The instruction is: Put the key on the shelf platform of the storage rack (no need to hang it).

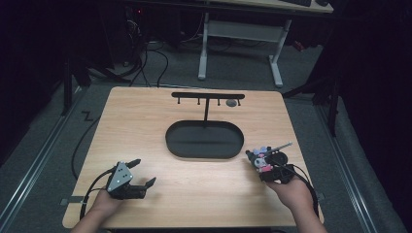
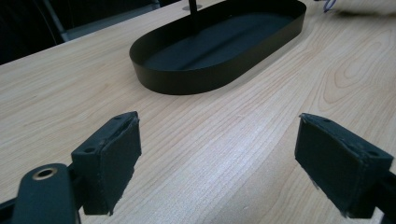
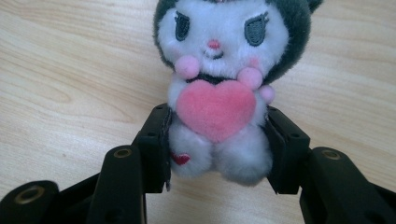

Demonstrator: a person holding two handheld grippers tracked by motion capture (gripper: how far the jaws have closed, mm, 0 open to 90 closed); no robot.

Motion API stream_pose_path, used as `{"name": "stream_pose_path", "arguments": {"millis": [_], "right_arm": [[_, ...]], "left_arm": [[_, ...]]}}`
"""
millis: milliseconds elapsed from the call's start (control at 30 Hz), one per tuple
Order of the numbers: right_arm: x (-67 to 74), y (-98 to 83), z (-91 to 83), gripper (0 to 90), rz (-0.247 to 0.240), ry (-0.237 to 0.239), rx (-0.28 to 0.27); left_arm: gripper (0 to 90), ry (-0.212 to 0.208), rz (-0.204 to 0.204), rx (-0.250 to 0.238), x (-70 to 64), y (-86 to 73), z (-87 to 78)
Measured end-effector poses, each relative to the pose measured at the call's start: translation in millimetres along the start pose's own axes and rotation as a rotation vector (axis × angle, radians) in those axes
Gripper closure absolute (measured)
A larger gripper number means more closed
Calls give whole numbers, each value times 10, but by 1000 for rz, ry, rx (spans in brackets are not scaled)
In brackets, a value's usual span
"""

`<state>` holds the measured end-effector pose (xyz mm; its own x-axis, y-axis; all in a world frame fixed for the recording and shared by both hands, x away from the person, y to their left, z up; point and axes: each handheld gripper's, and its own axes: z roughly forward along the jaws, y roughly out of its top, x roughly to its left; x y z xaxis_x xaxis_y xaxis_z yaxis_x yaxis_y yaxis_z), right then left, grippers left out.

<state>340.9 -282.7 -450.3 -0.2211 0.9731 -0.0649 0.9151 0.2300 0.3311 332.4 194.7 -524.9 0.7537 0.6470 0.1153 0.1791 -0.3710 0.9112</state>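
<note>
A small plush toy (image 3: 215, 93) with a white face, dark hood and pink heart stands on the wooden table (image 1: 194, 189). My right gripper (image 3: 218, 135) is shut on its lower body, one pad pressing each side. In the high view the plush toy (image 1: 262, 160) sits near the table's right edge, with the right gripper (image 1: 266, 167) held by a hand behind it. A thin chain or rod (image 1: 284, 144) sticks out from the toy toward the right. My left gripper (image 1: 145, 171) rests at the front left, open and holding nothing, and its wide-apart jaws frame bare wood around the left gripper (image 2: 219, 149).
A black oval tray (image 1: 170, 141) lies at the table's centre, its wall (image 2: 201, 79) ahead of the left gripper. A black T-shaped rack (image 1: 208, 95) with small hooks rises from the tray's far side; a small grey item (image 1: 231, 103) hangs near its right end.
</note>
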Motion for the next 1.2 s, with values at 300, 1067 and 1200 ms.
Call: {"name": "stream_pose_path", "arguments": {"millis": [300, 1067, 1200], "right_arm": [[11, 99, -77, 504, -1, 16, -41], [191, 479, -119, 503, -40, 46, -92], [238, 536, -109, 503, -48, 51, -92]], "left_arm": [[154, 2, 2, 12, -2, 9, 20], [154, 4, 12, 14, -16, 5, 13], [154, 2, 13, 13, -18, 5, 14]]}}
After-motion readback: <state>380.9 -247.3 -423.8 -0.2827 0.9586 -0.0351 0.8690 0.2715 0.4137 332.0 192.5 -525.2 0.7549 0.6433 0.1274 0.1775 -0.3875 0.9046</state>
